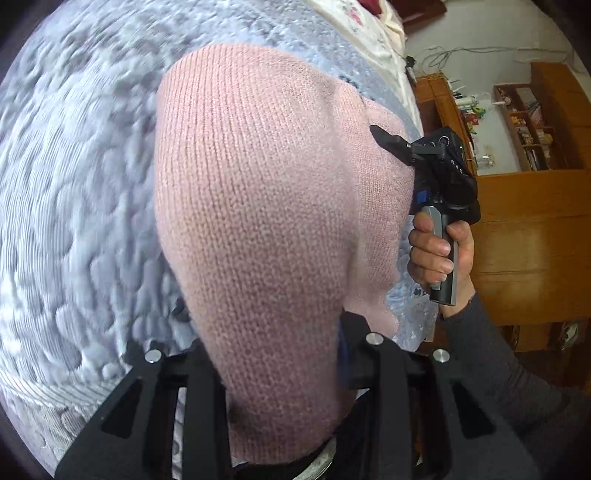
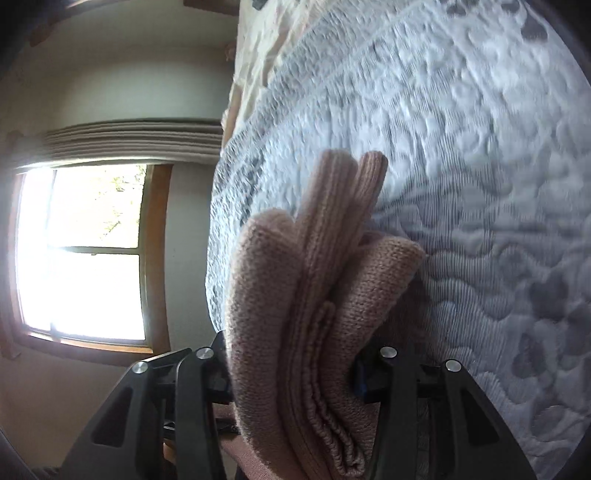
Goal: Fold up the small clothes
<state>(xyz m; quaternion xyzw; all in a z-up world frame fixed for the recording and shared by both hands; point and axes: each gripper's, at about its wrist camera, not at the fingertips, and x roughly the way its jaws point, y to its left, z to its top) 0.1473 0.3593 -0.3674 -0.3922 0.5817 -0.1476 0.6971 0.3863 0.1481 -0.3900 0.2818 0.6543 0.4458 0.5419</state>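
Here, the quilted bedspread (image 1: pixel 74 221) fills the left of the left wrist frame; the left gripper (image 1: pixel 280 369) jaws clamp the pink knit garment (image 1: pixel 266 206) at centre. At right, the right gripper (image 1: pixel 384 138) pinches its far edge.

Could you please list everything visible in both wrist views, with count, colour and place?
pink knitted garment: one, pale pink, gripped by both grippers over the bed, bunched in folds in the right wrist view.
quilted bedspread: one, grey-white, under the garment.
cream floral bedding: one, at the bed's far end.
wooden shelving: brown, by the wall, holding small items.
wooden-framed window: one, bright, left in the right wrist view.
left gripper: black, shut on the garment.
right gripper: black, shut on the garment.
hand: one, dark grey sleeve, holding the right gripper's handle.
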